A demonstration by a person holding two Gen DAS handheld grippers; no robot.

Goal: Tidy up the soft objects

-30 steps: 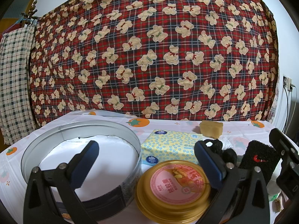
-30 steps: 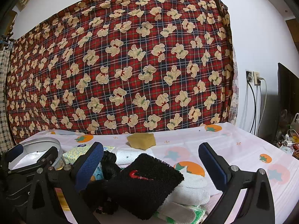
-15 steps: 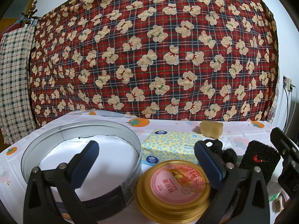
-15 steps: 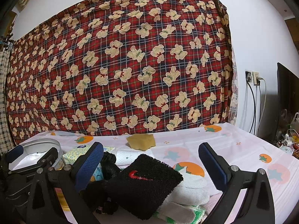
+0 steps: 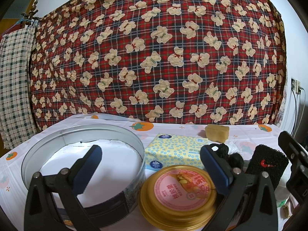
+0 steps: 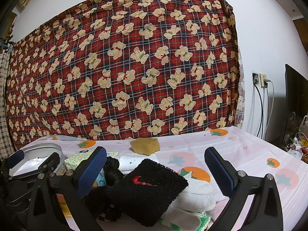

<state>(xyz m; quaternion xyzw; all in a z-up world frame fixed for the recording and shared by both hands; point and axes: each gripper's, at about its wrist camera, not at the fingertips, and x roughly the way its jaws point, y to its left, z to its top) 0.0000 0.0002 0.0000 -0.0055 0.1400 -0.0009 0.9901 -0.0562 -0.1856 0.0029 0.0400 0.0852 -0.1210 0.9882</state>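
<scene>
Tablecloth: black wristband between open right claw fingers.

Both grippers are black plastic, with silver screws and blue-padded fingers.

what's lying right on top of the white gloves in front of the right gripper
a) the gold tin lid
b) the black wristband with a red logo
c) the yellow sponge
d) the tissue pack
b: the black wristband rests across the white gloves between the right gripper's open fingers.
</scene>
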